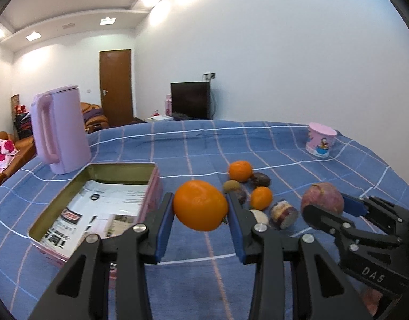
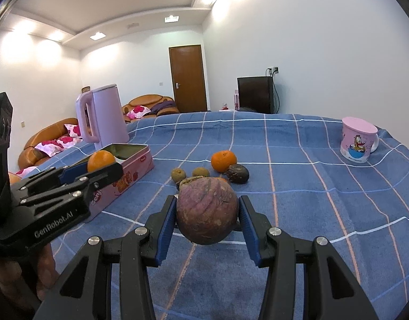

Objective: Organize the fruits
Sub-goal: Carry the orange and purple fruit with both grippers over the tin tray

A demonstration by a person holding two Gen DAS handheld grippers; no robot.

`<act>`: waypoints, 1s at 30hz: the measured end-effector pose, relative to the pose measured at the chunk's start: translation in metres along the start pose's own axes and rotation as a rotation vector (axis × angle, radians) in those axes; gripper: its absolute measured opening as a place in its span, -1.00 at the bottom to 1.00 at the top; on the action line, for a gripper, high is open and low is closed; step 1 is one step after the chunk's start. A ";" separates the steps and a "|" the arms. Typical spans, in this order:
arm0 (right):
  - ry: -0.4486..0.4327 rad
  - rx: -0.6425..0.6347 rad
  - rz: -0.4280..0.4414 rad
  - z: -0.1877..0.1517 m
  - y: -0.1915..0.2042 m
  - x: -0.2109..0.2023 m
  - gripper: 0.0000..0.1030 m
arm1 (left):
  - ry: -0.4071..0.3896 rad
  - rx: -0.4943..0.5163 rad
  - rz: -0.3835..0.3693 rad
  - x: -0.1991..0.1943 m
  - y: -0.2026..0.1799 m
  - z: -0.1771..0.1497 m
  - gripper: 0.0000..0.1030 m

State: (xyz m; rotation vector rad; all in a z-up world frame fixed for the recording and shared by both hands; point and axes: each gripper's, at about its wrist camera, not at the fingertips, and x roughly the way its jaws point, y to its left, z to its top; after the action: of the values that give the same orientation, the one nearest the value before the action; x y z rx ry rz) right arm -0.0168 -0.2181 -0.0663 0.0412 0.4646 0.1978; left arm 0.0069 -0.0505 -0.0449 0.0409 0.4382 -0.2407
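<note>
While clamped between the left gripper (image 1: 200, 210) pads, orange (image 1: 200, 209) hangs just right of the pink tin (image 1: 57, 210); right gripper (image 2: 207, 214) pinching purple fruit (image 2: 206, 210), loose fruits (image 2: 223, 161) lying beyond.
</note>
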 end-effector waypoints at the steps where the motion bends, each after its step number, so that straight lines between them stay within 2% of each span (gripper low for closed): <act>1: 0.002 -0.003 0.006 0.002 0.001 0.001 -0.06 | 0.000 -0.002 0.008 0.000 0.003 0.001 -0.21; 12: 0.016 -0.064 0.097 0.039 0.032 0.022 -0.06 | 0.034 -0.031 0.111 0.007 0.048 0.016 -0.21; 18: 0.046 -0.101 0.146 0.059 0.056 0.052 -0.06 | 0.082 -0.044 0.159 0.022 0.078 0.017 -0.21; 30: 0.134 -0.138 0.223 0.073 0.104 0.108 -0.06 | 0.147 -0.056 0.213 0.045 0.117 0.019 -0.21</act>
State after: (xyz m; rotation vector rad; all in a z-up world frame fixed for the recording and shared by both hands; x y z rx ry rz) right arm 0.0919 -0.0940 -0.0395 -0.0559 0.5794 0.4534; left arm 0.0825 0.0516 -0.0480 0.0500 0.5828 -0.0151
